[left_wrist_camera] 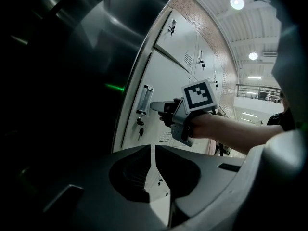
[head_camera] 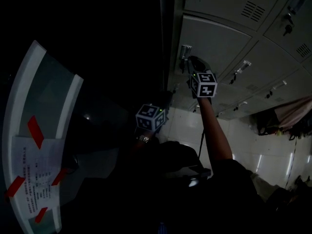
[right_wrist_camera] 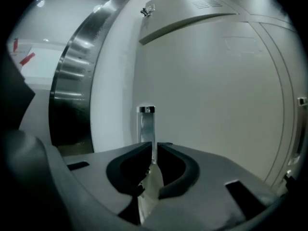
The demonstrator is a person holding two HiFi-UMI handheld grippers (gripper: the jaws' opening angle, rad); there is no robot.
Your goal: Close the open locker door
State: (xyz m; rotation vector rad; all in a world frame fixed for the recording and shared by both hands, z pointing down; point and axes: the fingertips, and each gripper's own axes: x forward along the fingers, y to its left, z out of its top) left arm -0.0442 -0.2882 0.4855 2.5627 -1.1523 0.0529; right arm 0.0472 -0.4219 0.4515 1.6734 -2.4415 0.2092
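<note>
The scene is dim. A grey locker door (head_camera: 214,38) carries a narrow upright chrome handle (head_camera: 184,51) near its left edge. My right gripper (head_camera: 188,65) is raised to that handle. In the right gripper view the handle (right_wrist_camera: 147,121) runs down into the slit between the jaws of the right gripper (right_wrist_camera: 154,146), which are shut on its thin edge. The door (right_wrist_camera: 211,95) looks nearly flush with the bank; whether it is latched I cannot tell. My left gripper (left_wrist_camera: 154,150) hangs lower, shut on nothing, and its marker cube (head_camera: 151,117) shows below the lockers.
More grey lockers (head_camera: 273,13) fill the wall to the right, and a key (left_wrist_camera: 140,131) hangs in the lock under the handle. A polished steel column (right_wrist_camera: 77,81) stands left of the door. A glass panel with red tape and a paper notice (head_camera: 34,179) is at far left.
</note>
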